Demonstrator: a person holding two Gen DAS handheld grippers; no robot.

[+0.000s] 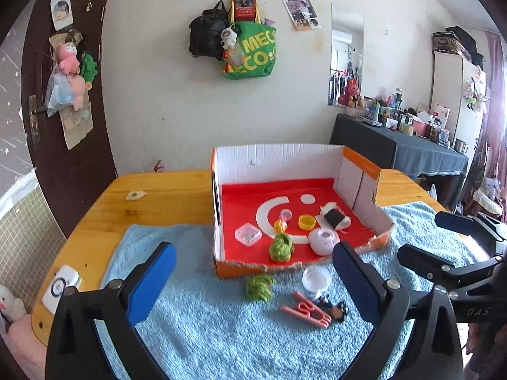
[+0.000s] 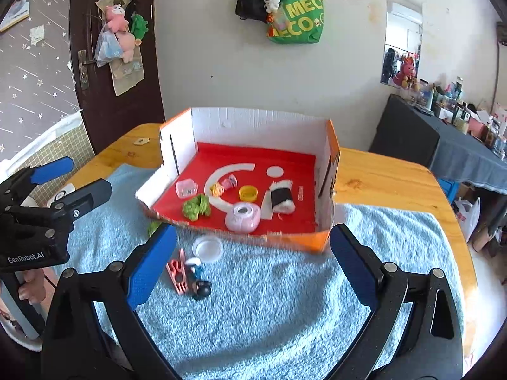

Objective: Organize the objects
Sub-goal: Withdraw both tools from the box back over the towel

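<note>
Sorting looks more than half done, in my judgement. Inside the cardboard box (image 1: 361,171), on its red floor, 7 things already lie: a clear plastic case (image 1: 247,235), a green knitted ball (image 1: 280,247), a small yellow toy (image 1: 280,224), a pink clear toy (image 1: 286,214), a yellow ring lid (image 1: 306,221), a rice ball toy (image 1: 334,217) and a round pink case (image 1: 324,241).

On the blue towel (image 1: 206,332), just in front of the box, 4 things wait: a second green knitted ball (image 1: 260,287), a white round lid (image 1: 316,279), a pink clip (image 1: 305,312) and a small dark figure (image 1: 339,311) touching the clip. These seem to be what is left to move.

Both tools carry nothing. Left gripper (image 1: 253,281) stands wide apart above the towel, and right gripper (image 2: 253,266) is spread wide too, near the box front. Beside the towel, on the wooden table (image 1: 164,190), a white device (image 1: 60,286) rests.
</note>
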